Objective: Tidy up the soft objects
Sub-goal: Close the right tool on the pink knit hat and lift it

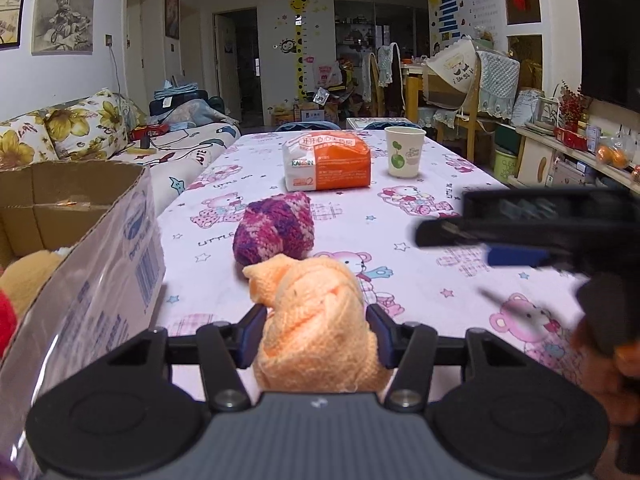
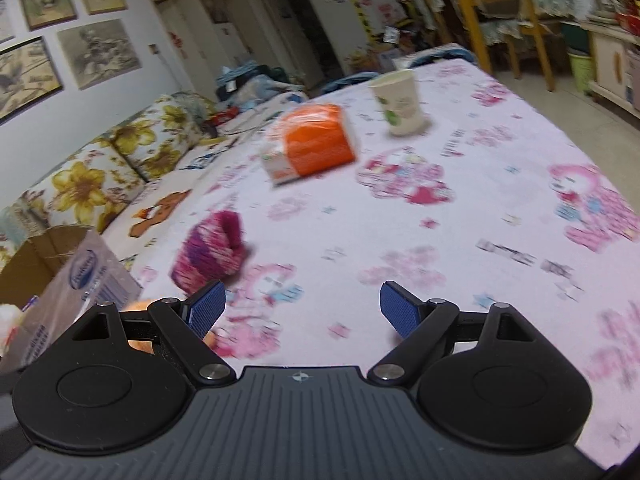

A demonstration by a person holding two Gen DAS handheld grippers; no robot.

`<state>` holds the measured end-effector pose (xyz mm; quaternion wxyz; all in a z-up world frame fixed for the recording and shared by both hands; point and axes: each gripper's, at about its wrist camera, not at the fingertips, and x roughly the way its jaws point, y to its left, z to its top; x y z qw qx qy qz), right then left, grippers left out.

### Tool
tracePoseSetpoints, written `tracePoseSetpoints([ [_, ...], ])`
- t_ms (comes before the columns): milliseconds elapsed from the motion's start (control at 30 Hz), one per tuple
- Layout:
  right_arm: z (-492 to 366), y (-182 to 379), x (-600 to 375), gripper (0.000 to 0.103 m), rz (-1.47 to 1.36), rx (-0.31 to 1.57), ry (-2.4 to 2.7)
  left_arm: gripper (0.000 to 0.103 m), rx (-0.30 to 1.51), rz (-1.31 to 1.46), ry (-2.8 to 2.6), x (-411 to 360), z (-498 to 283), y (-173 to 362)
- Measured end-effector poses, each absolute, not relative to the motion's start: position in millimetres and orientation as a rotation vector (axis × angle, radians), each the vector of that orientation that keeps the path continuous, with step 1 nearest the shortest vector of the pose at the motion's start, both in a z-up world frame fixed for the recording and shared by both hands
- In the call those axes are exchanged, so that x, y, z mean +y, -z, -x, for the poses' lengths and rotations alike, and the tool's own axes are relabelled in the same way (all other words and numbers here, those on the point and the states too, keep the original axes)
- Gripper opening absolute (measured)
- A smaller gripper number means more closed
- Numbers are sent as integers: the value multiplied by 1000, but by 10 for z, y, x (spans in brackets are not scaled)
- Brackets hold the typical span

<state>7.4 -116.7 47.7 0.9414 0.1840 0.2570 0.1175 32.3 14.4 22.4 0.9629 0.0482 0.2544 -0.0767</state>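
Note:
My left gripper [image 1: 318,320] is shut on an orange knotted cloth [image 1: 316,320], held just above the table. A purple-pink knitted hat [image 1: 274,230] lies on the table right beyond it; it also shows in the right wrist view [image 2: 210,254]. An open cardboard box [image 1: 80,240] stands at the left, with a tan plush toy [image 1: 28,280] and something red inside. My right gripper [image 2: 302,310] is open and empty above the tablecloth; it appears blurred at the right of the left wrist view [image 1: 452,232].
An orange-and-white tissue pack [image 1: 326,164] and a paper cup [image 1: 404,152] stand farther back on the bear-print tablecloth [image 1: 440,248]. A floral sofa [image 1: 60,136] runs along the left side. Chairs and shelves stand at the far right.

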Motion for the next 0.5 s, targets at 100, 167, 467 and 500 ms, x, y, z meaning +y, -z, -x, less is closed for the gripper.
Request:
tracePoseSetpoints([
  [100, -224, -518, -1035, 103, -360, 532, -320, 53, 508, -112, 169, 138, -250, -205],
  [167, -284, -527, -956, 103, -351, 527, -337, 53, 505, -119, 172, 142, -216, -198],
  [467, -813, -538, -619, 103, -293, 548, -420, 54, 531, -85, 185, 219, -137, -218],
  [500, -884, -541, -566, 103, -281, 550, -428, 54, 536, -78, 185, 230, -137, -217],
])
